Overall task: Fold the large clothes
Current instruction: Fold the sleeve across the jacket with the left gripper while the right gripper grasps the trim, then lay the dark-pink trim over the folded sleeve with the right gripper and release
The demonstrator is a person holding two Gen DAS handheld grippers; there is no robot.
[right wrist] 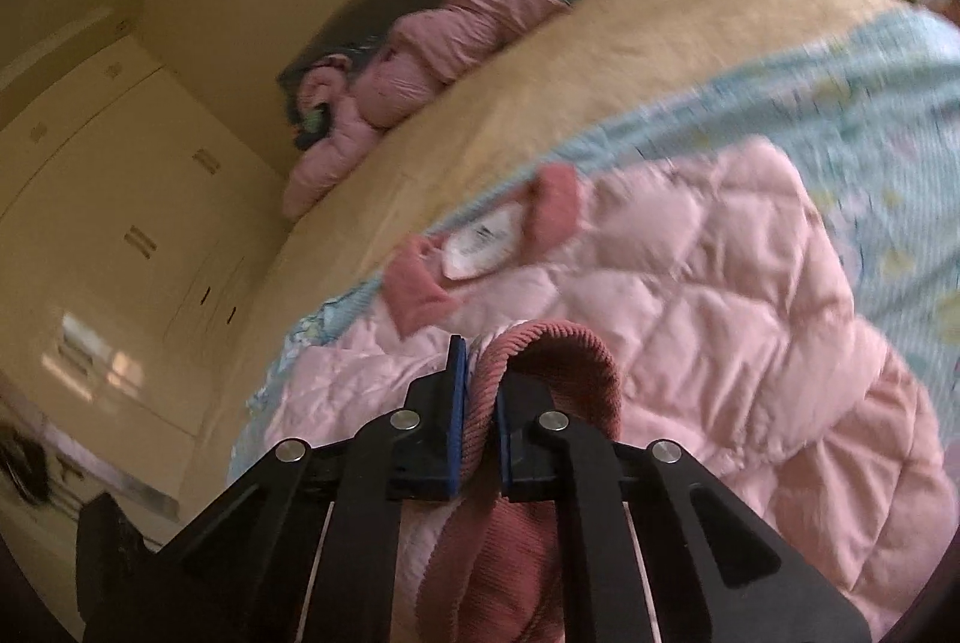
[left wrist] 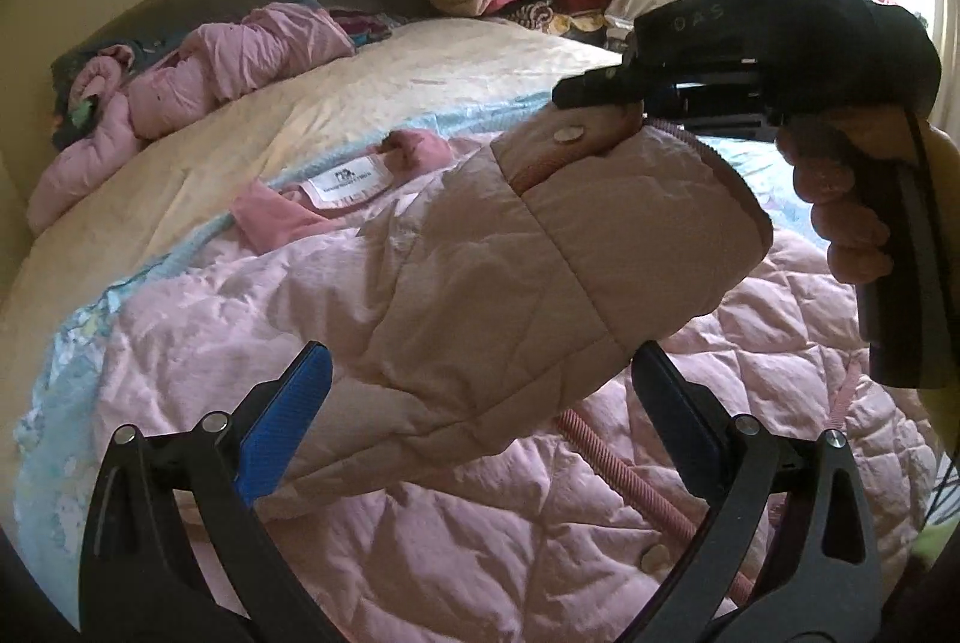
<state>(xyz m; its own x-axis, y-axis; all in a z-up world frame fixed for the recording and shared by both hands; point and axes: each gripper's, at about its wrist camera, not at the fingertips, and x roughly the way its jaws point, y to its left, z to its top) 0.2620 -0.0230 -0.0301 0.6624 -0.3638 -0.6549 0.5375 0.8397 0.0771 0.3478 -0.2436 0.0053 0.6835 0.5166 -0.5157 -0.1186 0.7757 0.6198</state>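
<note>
A pink quilted jacket (left wrist: 480, 493) is spread on the bed (left wrist: 372, 78), over a pale blue sheet (right wrist: 840, 102). Its sleeve (left wrist: 480, 247) is lifted clear of the body. The right gripper (right wrist: 480, 403) is clamped, jaws nearly together, on the sleeve's ribbed cuff (right wrist: 564, 355) (held by a hand (left wrist: 840, 223)). The left gripper (left wrist: 480, 415) has its jaws wide apart, straddling the sleeve, pads not pressing.
</note>
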